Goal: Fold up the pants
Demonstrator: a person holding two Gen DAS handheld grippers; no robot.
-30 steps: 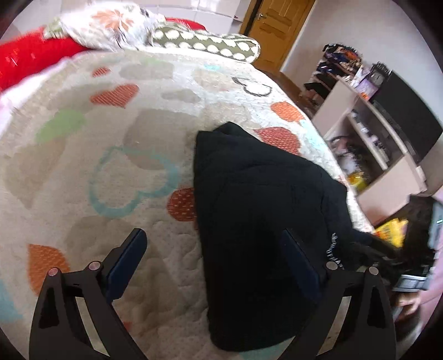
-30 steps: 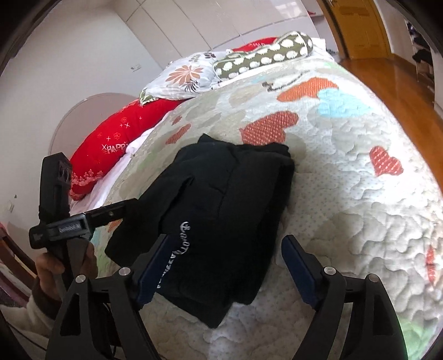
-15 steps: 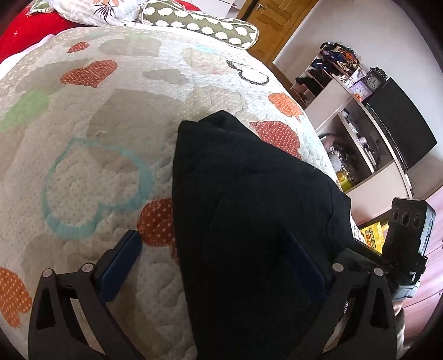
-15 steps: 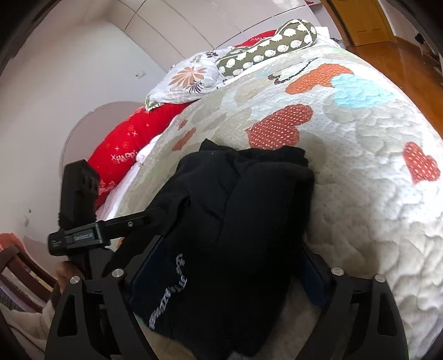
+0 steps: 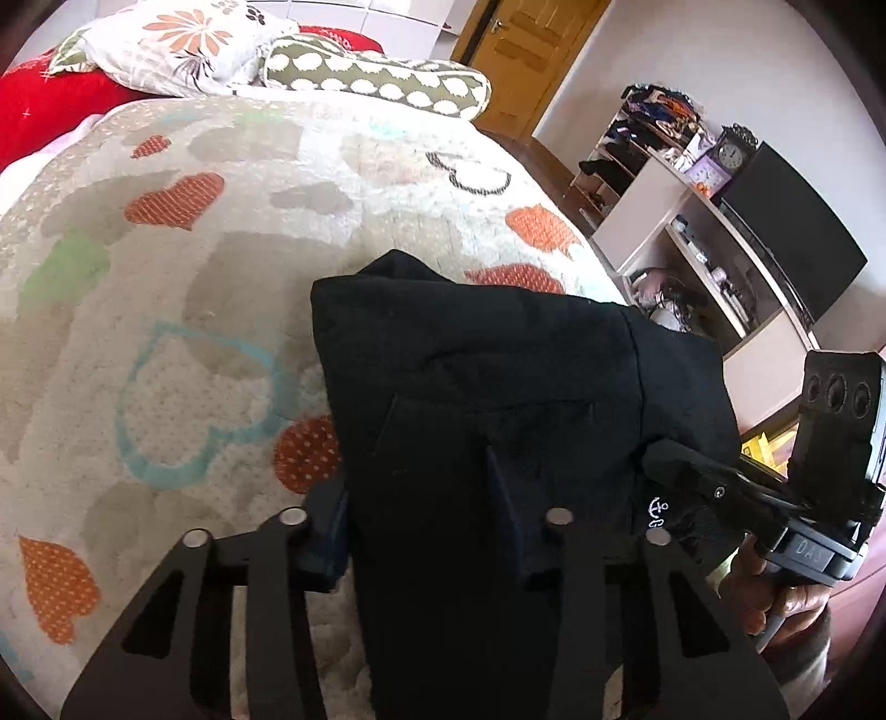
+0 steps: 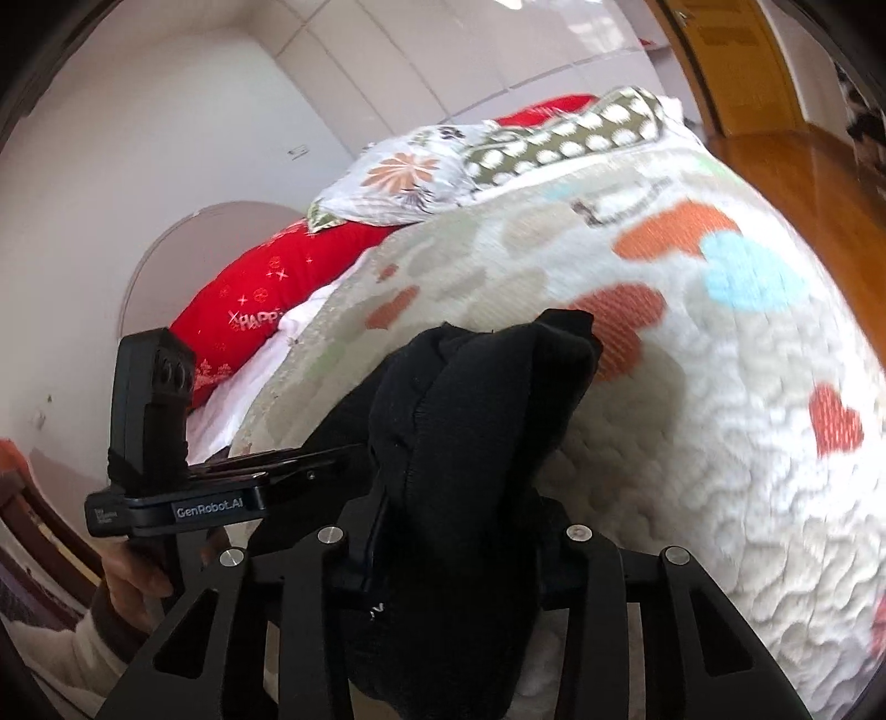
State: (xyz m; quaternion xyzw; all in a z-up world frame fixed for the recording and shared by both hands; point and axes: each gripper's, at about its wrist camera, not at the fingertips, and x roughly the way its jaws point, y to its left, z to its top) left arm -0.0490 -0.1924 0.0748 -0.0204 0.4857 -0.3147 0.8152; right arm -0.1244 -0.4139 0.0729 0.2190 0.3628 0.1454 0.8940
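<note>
A heart-print quilt (image 5: 221, 266) covers the bed; floral (image 5: 166, 44), spotted (image 5: 376, 83) and red (image 6: 266, 310) pillows line its head edge.

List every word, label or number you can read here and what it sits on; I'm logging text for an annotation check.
"GenRobot.AI": on the body of the left gripper, seen from the right wrist.
"HAPP", cut off by the bedding: on the red pillow.
"DAS": on the body of the right gripper; blurred, so uncertain.
White print with an anchor on the black pants: too small to read.
Clock numerals: too small.
</note>
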